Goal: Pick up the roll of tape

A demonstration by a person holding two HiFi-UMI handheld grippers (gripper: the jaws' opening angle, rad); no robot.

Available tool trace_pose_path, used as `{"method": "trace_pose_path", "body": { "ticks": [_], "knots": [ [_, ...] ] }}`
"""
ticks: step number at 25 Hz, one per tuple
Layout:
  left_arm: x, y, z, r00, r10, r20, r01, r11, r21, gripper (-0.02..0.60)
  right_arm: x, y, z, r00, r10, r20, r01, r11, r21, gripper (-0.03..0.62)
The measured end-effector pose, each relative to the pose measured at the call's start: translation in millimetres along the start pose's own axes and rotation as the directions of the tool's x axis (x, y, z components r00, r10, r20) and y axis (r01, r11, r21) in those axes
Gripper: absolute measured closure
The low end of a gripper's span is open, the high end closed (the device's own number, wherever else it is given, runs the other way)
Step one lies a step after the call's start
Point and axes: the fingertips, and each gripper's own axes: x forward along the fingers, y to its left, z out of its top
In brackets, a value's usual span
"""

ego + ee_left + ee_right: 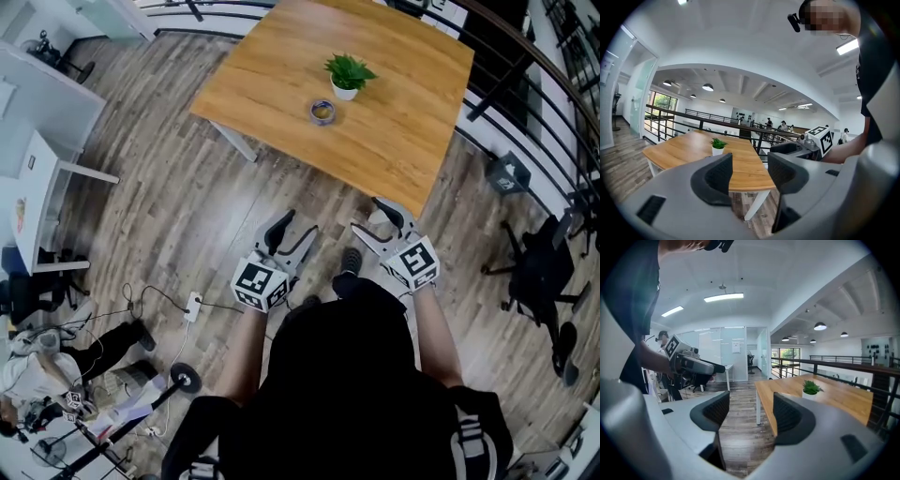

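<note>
The left tool (295,230) and right tool (370,217) hang released and empty over the plank floor (187,216), well short of the table (394,141). The roll of tape (322,112) lies flat there, near the potted plant (348,75). A careless reach could topple the small white pot, or skid the low grey ring across the smooth varnished wood. The ribbed dark pads (717,409) should bite well.
</note>
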Motion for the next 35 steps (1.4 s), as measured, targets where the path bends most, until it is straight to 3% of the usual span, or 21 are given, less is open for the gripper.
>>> {"method": "trace_pose_path", "body": {
  "ticks": [19, 35],
  "knots": [
    [54, 26, 10, 0.989, 0.146, 0.008, -0.146, 0.989, -0.015, 0.348, 35, -75, 2, 0.992, 0.124, 0.015, -0.124, 0.992, -0.018, 0.295],
    [86, 33, 15, 0.989, 0.147, -0.012, -0.147, 0.989, 0.005, 0.348, 44, -109, 2, 0.993, 0.118, 0.022, -0.118, 0.993, -0.002, 0.295]
  ]
}}
